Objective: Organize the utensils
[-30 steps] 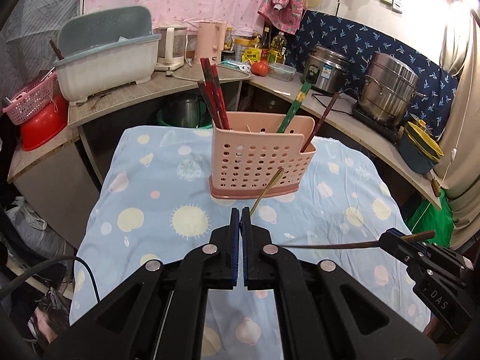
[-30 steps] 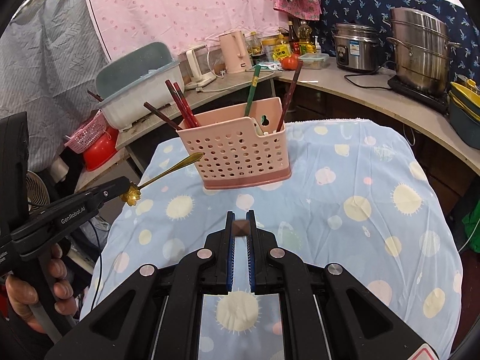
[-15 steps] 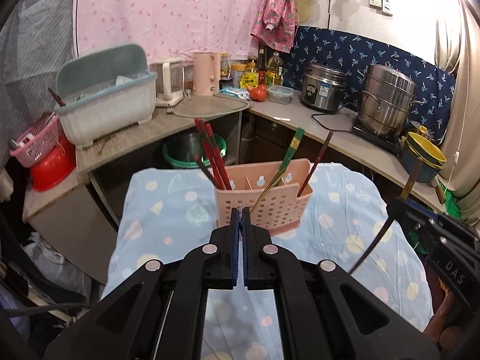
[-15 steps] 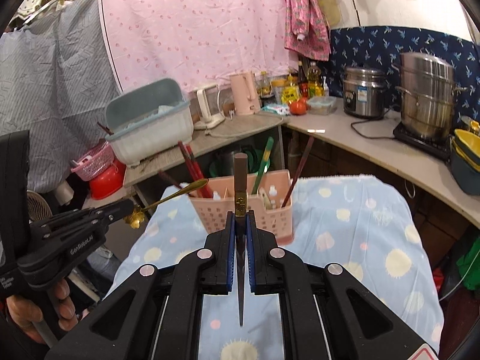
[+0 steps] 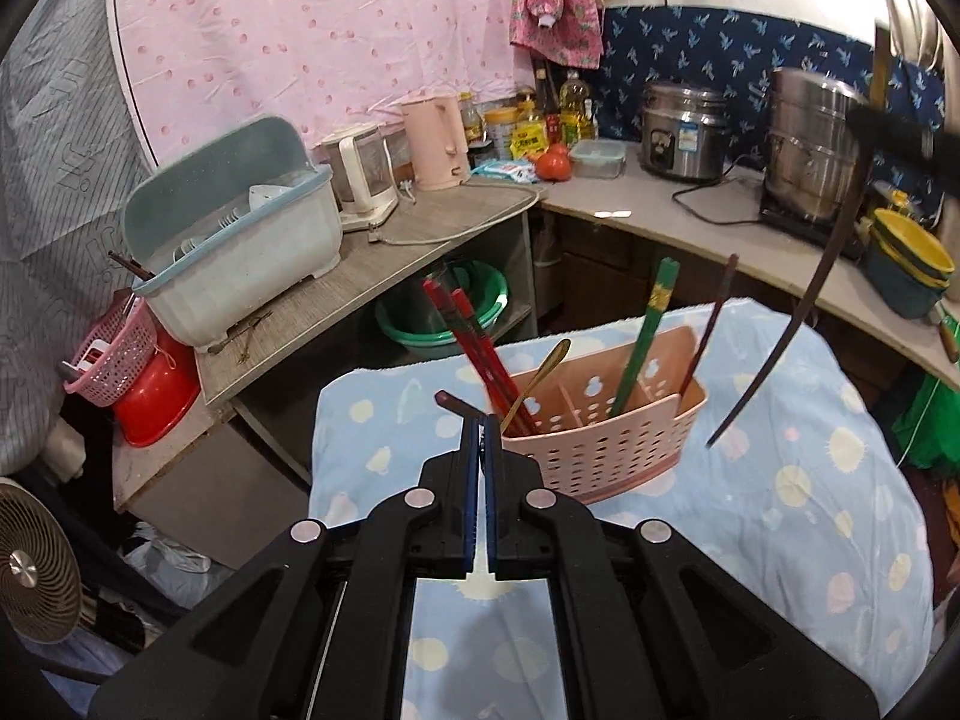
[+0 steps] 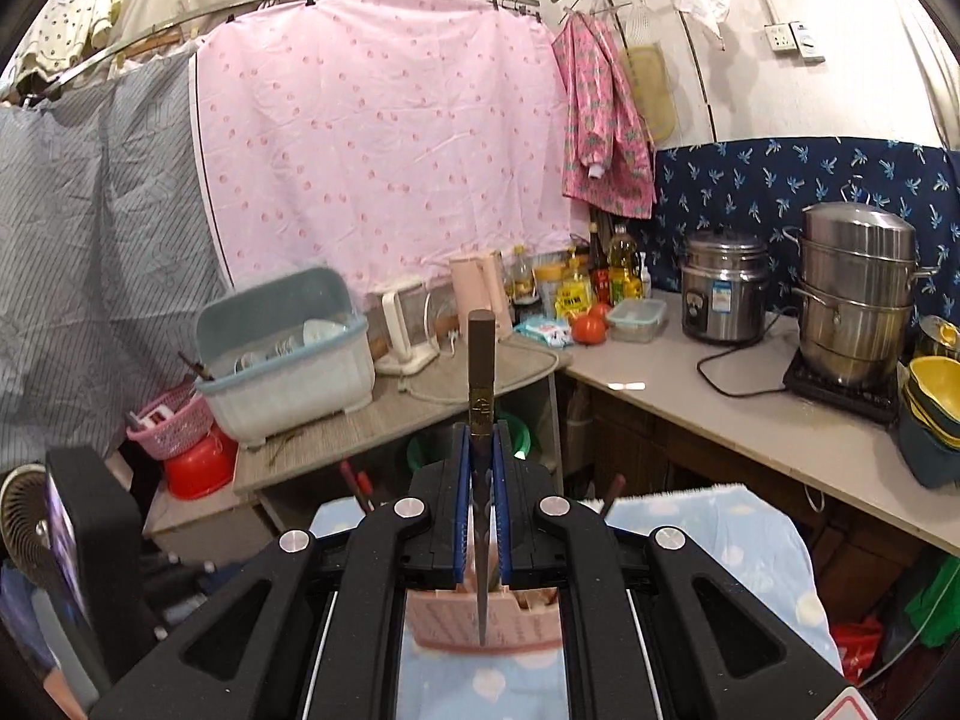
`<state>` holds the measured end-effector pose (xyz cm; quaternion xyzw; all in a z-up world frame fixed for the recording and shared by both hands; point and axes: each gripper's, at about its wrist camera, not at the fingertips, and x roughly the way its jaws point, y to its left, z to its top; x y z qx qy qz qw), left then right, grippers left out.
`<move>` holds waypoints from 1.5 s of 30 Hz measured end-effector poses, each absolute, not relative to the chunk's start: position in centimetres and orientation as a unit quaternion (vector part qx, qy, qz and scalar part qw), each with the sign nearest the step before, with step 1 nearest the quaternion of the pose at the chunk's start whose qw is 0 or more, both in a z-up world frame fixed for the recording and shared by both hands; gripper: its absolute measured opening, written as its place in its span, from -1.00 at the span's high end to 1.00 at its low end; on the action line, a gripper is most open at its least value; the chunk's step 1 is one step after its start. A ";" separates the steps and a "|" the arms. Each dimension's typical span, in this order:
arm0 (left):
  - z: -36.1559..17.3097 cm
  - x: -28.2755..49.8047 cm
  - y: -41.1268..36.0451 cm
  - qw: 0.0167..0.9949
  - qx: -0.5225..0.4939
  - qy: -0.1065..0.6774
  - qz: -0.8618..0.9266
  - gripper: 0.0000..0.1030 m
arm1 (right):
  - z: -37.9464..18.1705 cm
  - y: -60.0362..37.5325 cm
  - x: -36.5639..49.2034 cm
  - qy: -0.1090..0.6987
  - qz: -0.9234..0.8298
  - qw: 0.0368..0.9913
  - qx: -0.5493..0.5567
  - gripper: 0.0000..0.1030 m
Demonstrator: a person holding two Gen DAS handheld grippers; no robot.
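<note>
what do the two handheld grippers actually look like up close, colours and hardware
Both match. The left gripper and right gripper have matte black angular linkage arms with triangular cut-outs, round silver pivot bolts, and blue pads lining the inner faces of the black fingers. No cables or sleeves show.

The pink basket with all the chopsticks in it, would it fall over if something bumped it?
Probably it would tip fairly easily. The pink basket looks like thin, hole-dotted plastic, so likely light. Its red chopsticks and green chopstick stick out tall and lean, making it top-heavy. It also stands on a soft blue cloth, so it might slide or wobble.
</note>
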<state>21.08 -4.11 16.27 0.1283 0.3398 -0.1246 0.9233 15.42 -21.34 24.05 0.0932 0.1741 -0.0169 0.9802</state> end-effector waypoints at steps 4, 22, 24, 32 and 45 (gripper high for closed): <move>14.6 22.2 -4.1 0.914 0.140 0.363 -0.117 0.97 | 24.8 -21.1 17.6 0.159 -0.021 0.982 0.096 0.87; 11.2 25.1 -5.6 0.891 0.151 0.411 -0.121 0.97 | 20.1 -19.8 23.2 0.212 -0.034 0.973 0.081 0.87; 11.1 25.3 -5.7 0.889 0.152 0.413 -0.123 0.95 | 19.9 -19.8 23.2 0.214 -0.034 0.973 0.080 0.87; 12.5 26.0 -4.9 0.903 0.096 0.400 -0.129 0.73 | 19.5 -19.9 23.0 0.216 -0.037 0.973 0.079 0.82; 14.1 25.5 -4.1 0.916 0.069 0.374 -0.124 0.31 | 19.4 -20.1 22.4 0.214 -0.043 0.973 0.080 0.50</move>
